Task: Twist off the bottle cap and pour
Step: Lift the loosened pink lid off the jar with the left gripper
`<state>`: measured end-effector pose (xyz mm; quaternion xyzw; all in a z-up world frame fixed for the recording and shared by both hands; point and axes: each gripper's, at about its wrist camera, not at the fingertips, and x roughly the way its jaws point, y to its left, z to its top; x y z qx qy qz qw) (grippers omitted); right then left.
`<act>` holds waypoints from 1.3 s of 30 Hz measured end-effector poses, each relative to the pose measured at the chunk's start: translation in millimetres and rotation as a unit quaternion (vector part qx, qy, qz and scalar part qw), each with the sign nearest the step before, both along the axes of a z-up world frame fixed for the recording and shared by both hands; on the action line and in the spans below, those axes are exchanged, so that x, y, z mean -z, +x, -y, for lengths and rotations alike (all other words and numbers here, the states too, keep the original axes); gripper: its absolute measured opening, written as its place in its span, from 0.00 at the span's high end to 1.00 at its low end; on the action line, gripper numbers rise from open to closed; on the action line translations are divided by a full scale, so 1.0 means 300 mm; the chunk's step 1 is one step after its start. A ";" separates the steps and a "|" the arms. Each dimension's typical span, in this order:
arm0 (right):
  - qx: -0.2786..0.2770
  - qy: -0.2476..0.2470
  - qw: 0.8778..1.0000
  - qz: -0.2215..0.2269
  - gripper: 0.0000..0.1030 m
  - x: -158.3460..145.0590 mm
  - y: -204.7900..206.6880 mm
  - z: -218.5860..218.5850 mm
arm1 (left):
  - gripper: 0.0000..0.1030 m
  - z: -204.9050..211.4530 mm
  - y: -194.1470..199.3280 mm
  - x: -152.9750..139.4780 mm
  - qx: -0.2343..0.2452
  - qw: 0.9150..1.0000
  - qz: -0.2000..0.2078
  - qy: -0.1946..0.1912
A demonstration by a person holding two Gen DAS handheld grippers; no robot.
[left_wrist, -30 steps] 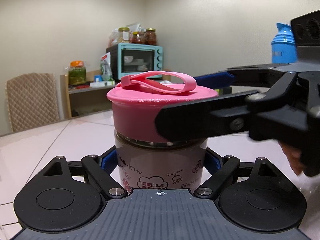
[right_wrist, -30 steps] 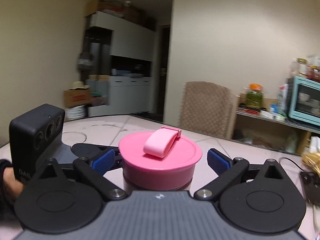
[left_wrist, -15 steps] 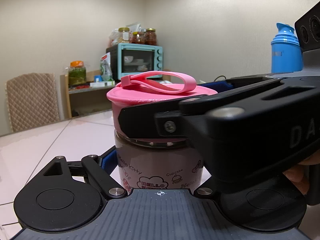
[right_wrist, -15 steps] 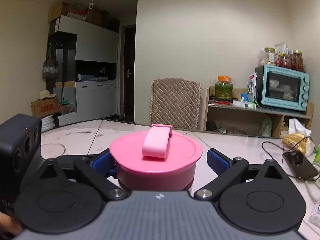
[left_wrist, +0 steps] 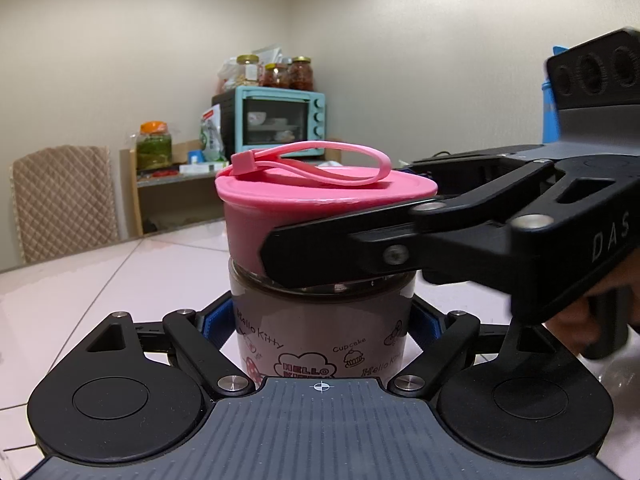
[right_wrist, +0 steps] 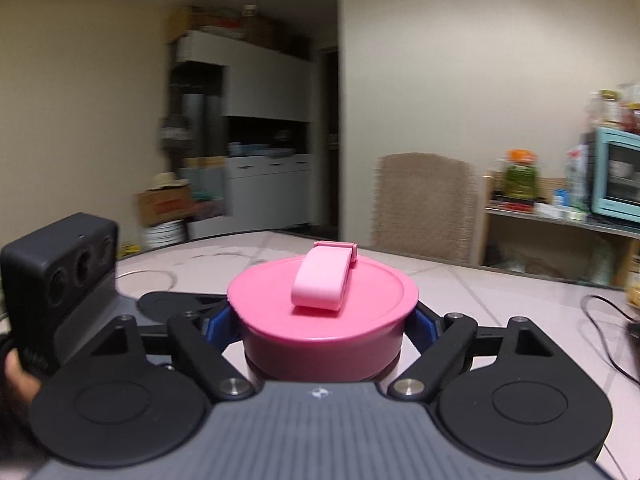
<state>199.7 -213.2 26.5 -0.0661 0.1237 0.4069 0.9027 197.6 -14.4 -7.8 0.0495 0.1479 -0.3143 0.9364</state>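
A Hello Kitty bottle [left_wrist: 320, 336] with a wide pink cap [left_wrist: 304, 204] and pink strap stands upright on the table. My left gripper [left_wrist: 320, 322] is shut on the bottle's body, blue pads on both sides. My right gripper [right_wrist: 322, 326] is shut on the pink cap [right_wrist: 324, 320]; its blue pads press the cap's sides. In the left wrist view the right gripper's black finger [left_wrist: 360, 248] crosses the cap's front. The right wrist view shows the left gripper's camera block [right_wrist: 56, 280] at the left.
The pale tiled table [left_wrist: 120, 272] spreads around the bottle. A woven chair [left_wrist: 64, 196], a shelf with a teal oven [left_wrist: 280, 124] and jars stand behind. A blue flask [left_wrist: 550, 116] stands at the right. A black cable [right_wrist: 608, 332] lies at the right.
My right gripper has closed onto the pink cap and swung round with it: the view panned right, then back left, and the strap now points a different way. The left gripper stays put.
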 end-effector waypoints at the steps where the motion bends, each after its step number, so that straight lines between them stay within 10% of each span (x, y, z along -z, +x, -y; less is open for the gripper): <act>1: -0.025 -0.001 1.000 -0.002 0.17 -0.001 0.017 0.017 | 0.13 0.000 0.000 0.000 0.000 1.000 0.000 0.000; 10: -0.093 0.037 0.995 0.009 0.17 -0.060 0.034 0.074 | 0.13 -0.004 0.004 0.002 0.000 1.000 0.000 0.000; 39: 0.042 0.045 0.998 0.018 0.17 -0.118 -0.012 0.109 | 0.13 0.014 -0.066 -0.025 -0.054 0.998 0.016 0.012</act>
